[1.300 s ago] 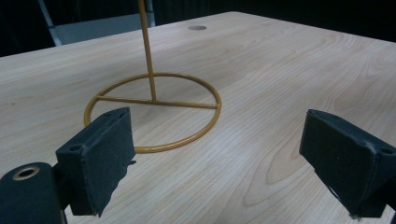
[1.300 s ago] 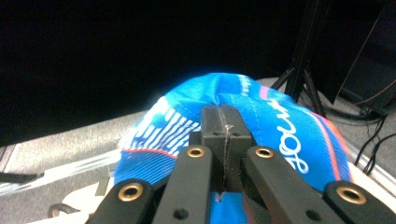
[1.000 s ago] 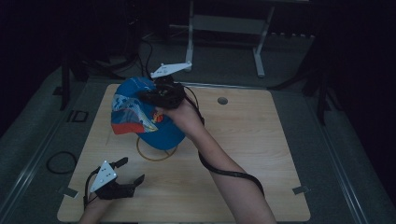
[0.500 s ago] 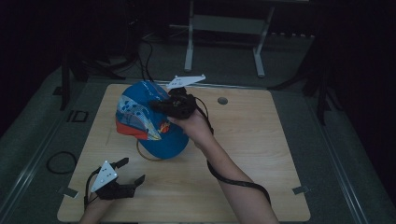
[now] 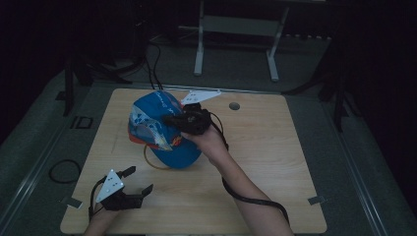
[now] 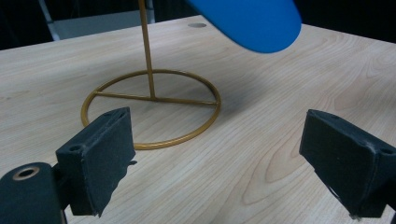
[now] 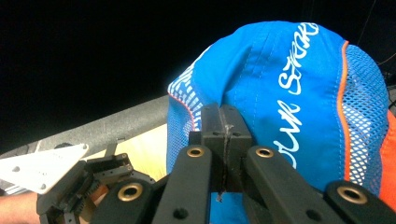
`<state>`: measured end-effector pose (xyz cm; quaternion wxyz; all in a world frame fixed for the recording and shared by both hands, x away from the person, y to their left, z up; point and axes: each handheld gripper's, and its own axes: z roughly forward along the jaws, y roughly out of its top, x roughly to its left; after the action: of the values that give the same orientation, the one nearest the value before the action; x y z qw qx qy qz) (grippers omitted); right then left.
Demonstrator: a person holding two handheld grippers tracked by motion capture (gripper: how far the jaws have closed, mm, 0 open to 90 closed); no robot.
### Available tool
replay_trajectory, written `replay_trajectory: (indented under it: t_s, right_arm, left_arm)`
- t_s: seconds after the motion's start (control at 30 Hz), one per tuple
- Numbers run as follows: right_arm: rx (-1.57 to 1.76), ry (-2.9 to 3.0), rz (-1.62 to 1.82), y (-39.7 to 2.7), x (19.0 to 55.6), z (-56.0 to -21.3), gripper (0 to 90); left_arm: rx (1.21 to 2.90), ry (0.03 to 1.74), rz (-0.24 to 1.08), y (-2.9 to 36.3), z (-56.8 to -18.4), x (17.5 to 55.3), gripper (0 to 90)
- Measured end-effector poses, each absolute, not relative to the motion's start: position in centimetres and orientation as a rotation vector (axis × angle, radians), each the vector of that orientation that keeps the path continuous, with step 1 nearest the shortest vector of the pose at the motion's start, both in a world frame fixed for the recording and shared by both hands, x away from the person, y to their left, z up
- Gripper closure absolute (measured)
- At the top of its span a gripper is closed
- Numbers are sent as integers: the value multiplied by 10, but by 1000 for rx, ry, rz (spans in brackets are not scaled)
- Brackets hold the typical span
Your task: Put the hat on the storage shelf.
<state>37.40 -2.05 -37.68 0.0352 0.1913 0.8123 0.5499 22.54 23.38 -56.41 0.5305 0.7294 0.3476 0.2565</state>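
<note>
From the high view, my right gripper (image 5: 172, 119) pinches the blue cap (image 5: 157, 129) at table (image 5: 275, 147) centre, while my left gripper (image 5: 138, 183) rests at 7 o'clock, jaws apart. In the left gripper view, the gold wire stand (image 6: 152, 105) sits at 11 o'clock, the cap's brim overhead. In the right gripper view, my jaws press together on the cap's fabric.

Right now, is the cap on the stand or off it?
Cannot tell. The right gripper pinches the cap, but the stand's top is hidden.

Bare tabletop (image 5: 275, 147) right of stand (image 5: 156, 162)
</note>
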Motion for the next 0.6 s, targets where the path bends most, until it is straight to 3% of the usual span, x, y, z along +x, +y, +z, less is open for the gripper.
replay_trajectory:
  t_s: [0.4,0.43,0.57,0.6]
  right_arm:
    - [573,2473,1736,-30,366,-377,816]
    - [555,2463,1746,-32,363,-374,748]
    - [535,2439,1757,-37,360,-372,642]
    - [520,2421,1756,-40,357,-371,542]
  left_arm:
    - [1742,826,609,233,-564,225,104]
    - [1739,830,606,233,-565,225,103]
    - [1745,829,604,232,-565,225,104]
    - [1743,827,601,232,-565,225,104]
